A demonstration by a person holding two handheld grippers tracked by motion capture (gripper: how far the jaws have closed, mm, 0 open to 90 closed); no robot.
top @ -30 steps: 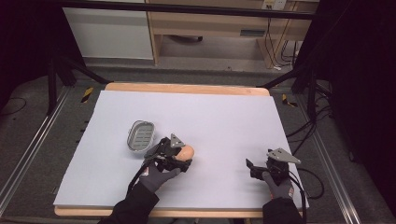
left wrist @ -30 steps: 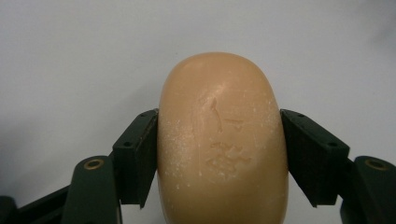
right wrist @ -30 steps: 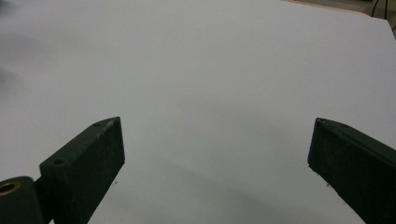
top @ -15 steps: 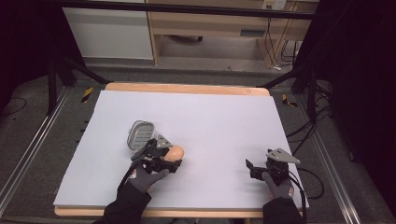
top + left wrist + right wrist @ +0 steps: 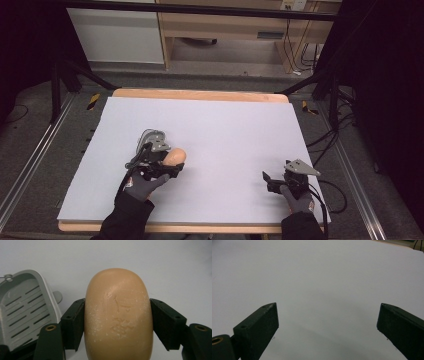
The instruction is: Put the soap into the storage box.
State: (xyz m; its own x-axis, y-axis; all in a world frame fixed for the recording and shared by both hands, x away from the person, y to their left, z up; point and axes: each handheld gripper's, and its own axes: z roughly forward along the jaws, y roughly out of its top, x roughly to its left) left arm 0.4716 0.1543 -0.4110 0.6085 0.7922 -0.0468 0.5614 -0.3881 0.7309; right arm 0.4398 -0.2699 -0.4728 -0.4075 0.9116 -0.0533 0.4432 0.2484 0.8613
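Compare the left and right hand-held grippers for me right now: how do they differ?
The left hand-held gripper is shut on the tan soap bar; the right hand-held gripper is open, with nothing between its jaws. The left sits beside the grey soap dish; the right is over bare white table cover. Both have black jaws.

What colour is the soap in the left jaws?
Pale orange-tan soap, with whitish flecks; the left gripper view shows it best.
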